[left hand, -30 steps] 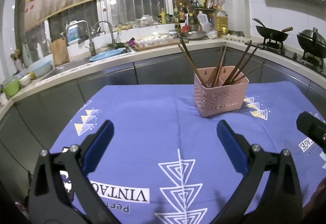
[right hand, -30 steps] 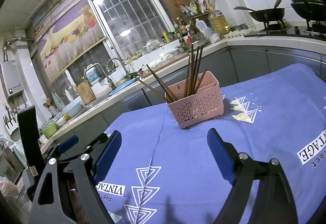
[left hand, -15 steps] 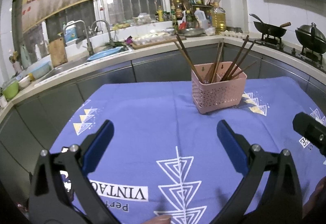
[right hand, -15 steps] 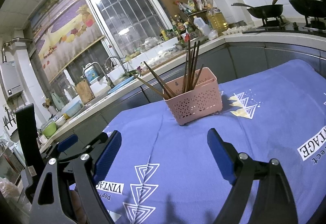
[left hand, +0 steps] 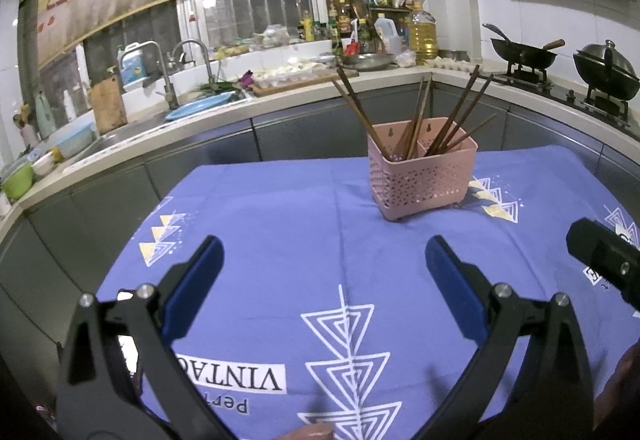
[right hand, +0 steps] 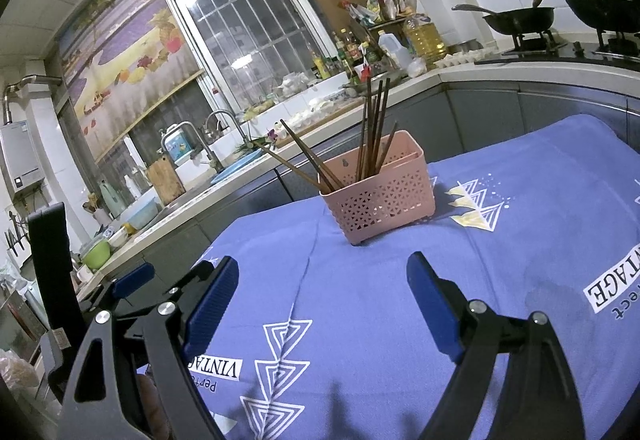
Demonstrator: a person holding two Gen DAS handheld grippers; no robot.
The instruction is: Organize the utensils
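We found the pink basket standing upright on the blue cloth that covered the tabletop, toward its far side and well apart from both of our tools. The chopsticks already stood in it, wooden ends up. From the left wrist view they seemed split across two compartments, some leaning left and others fanning right. We judged they sat that way because the holder is deep and loose, so each stick falls against a wall. No utensil showed on the cloth, so the sorting looked done or nearly so.

Our left gripper hung low over the near edge of the cloth, angled slightly down toward the basket, its jaws wide with nothing between them. Our right gripper sat beside it in a similar pose, tipped a little downward, its jaws equally wide and empty. In the right wrist view the left tool appeared just to its left, the two close side by side. We read that as a resting stance, both pointed at the basket.
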